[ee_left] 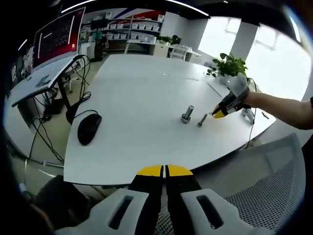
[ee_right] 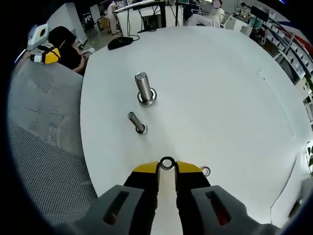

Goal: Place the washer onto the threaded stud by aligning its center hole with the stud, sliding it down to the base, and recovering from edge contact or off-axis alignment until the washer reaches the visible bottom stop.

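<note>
Right gripper [ee_right: 167, 165] seen low over white table [ee_right: 220, 88], yellow-tipped jaws pinching a washer [ee_right: 167, 163] upright at the tips, hole visible. Second washer [ee_right: 206, 171] lying flat on table just beside right jaw tip. Ahead of jaws, small stud [ee_right: 137, 122] standing upright on its head, near; large stud [ee_right: 145, 89] beyond it, upright, wider base ring at foot, bare of any washer higher on the thread. Studs apart from each other, both clear of held washer. Mesh chair back [ee_right: 44, 147] off table edge to the left of right gripper view; left gripper [ee_right: 45, 56] visible there, far corner. Mouse [ee_right: 121, 42] at far edge of table. Left gripper view: own jaws [ee_left: 164, 171] pressed together, nothing between them, held off table edge above chair [ee_left: 274, 196]. Same table [ee_left: 137, 107] ahead; large stud [ee_left: 187, 114] and small stud [ee_left: 202, 120] side by side near right edge, right gripper [ee_left: 218, 114] just beside small stud, carried by a gloved hand [ee_left: 238, 88]. Mouse [ee_left: 88, 128] with cable at left edge. Potted plant [ee_left: 230, 65] at far side; monitor [ee_left: 57, 35] on desk at upper left. Held washer too small to make out in left gripper view
</note>
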Available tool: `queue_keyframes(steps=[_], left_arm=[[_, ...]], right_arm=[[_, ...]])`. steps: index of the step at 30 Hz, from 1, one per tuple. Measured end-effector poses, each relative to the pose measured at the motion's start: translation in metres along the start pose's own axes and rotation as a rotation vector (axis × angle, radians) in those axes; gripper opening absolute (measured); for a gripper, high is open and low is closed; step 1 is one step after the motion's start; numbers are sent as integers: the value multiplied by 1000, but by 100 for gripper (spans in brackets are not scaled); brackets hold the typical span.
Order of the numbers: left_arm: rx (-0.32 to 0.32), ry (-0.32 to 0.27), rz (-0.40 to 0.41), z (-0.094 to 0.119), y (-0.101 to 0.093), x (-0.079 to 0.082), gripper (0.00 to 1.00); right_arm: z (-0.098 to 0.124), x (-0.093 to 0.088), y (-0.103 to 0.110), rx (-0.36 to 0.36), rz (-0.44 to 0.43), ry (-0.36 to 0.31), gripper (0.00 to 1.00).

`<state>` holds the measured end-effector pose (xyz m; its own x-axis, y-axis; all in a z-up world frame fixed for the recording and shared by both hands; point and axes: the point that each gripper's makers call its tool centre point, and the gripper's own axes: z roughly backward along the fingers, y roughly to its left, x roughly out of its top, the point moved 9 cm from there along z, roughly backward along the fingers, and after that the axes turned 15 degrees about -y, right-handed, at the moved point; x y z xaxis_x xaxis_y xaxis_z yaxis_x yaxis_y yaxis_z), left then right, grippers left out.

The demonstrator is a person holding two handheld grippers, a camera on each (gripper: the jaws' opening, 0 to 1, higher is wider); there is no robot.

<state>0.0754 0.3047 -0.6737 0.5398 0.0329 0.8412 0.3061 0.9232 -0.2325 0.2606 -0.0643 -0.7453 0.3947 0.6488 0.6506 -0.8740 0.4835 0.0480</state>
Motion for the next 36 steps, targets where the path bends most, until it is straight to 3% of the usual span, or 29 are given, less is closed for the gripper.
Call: queue_keyframes(steps=[6, 21, 36], left_arm=[[0, -1, 0, 0, 0, 0, 0], [3, -7, 0, 0, 1, 0, 0], [3, -3, -1, 0, 1, 0, 0]], right_arm=[[7, 6, 11, 25, -3, -25, 14], [7, 23, 38, 67, 93, -42, 14], [-3, 41, 47, 66, 122, -105, 14]])
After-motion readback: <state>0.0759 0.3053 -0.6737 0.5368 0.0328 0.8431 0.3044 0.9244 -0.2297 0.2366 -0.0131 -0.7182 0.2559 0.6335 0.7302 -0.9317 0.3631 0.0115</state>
